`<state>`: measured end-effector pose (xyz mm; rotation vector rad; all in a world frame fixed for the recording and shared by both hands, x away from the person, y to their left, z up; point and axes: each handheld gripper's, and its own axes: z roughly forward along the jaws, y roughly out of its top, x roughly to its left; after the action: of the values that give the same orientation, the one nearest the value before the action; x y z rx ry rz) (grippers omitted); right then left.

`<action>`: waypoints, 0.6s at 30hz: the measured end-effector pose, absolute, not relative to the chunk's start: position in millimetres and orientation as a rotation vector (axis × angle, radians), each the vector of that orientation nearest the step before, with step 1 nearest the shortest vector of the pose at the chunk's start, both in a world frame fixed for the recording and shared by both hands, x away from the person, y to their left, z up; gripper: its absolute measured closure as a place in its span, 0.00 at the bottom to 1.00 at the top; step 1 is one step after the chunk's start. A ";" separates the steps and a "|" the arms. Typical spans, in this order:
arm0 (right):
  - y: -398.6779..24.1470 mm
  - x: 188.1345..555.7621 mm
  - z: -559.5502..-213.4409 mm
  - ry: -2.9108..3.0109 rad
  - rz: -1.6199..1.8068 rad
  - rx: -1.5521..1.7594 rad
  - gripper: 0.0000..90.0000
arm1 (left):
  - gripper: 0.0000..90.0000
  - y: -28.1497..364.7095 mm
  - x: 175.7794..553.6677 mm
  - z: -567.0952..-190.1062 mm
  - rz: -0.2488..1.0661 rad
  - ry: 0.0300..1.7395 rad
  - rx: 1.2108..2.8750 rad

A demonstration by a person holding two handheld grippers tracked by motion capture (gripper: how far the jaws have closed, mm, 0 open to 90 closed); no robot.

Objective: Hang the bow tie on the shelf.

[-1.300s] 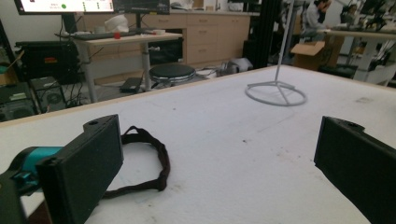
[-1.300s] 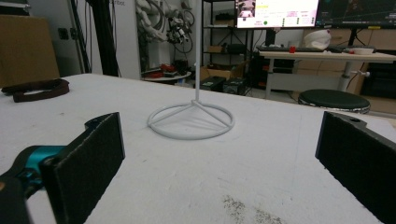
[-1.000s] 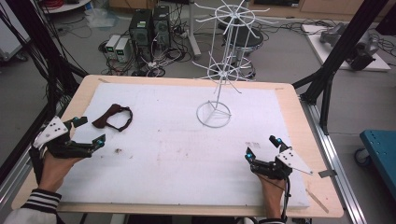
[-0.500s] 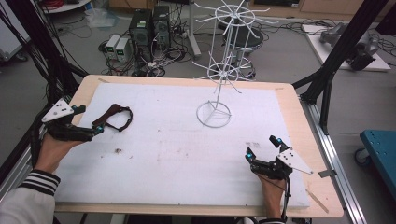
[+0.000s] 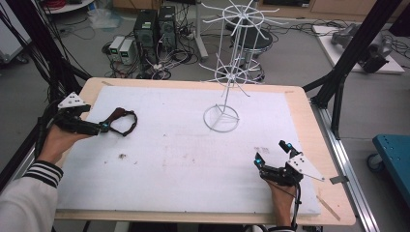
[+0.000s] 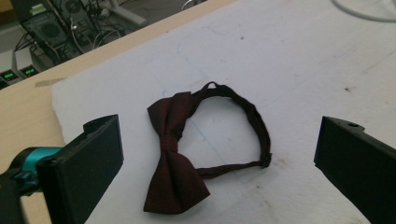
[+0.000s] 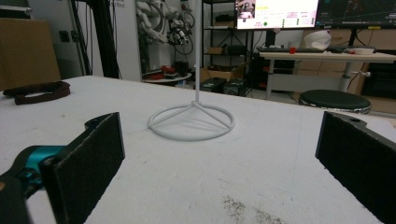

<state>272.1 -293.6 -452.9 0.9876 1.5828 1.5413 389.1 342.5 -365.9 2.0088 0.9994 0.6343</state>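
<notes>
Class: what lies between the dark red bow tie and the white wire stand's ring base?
Bare white foam board, seen in the high view, between the dark red bow tie and the white wire stand's ring base.

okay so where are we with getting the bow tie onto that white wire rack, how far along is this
Nothing looks done yet: the bow tie lies flat on the white pad, apart from the wire rack, whose arms are bare. In hand: the left gripper sits open right by the tie, lined up on it. Left: grasping, lifting and hanging. The right gripper rests open near the front edge.
</notes>
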 end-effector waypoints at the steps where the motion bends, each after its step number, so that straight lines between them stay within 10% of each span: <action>1: -293.7 272.0 -452.8 1.581 1.541 0.985 0.01 | 0.02 342.9 390.5 -366.4 0.633 1.008 2.012; 18: -293.3 271.6 -453.0 1.581 1.545 0.988 0.01 | 0.02 353.2 416.9 -387.5 0.570 1.151 2.115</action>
<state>271.6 -293.3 -453.0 0.9884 1.5811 1.5451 416.9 353.2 -387.5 2.1151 1.1514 0.5699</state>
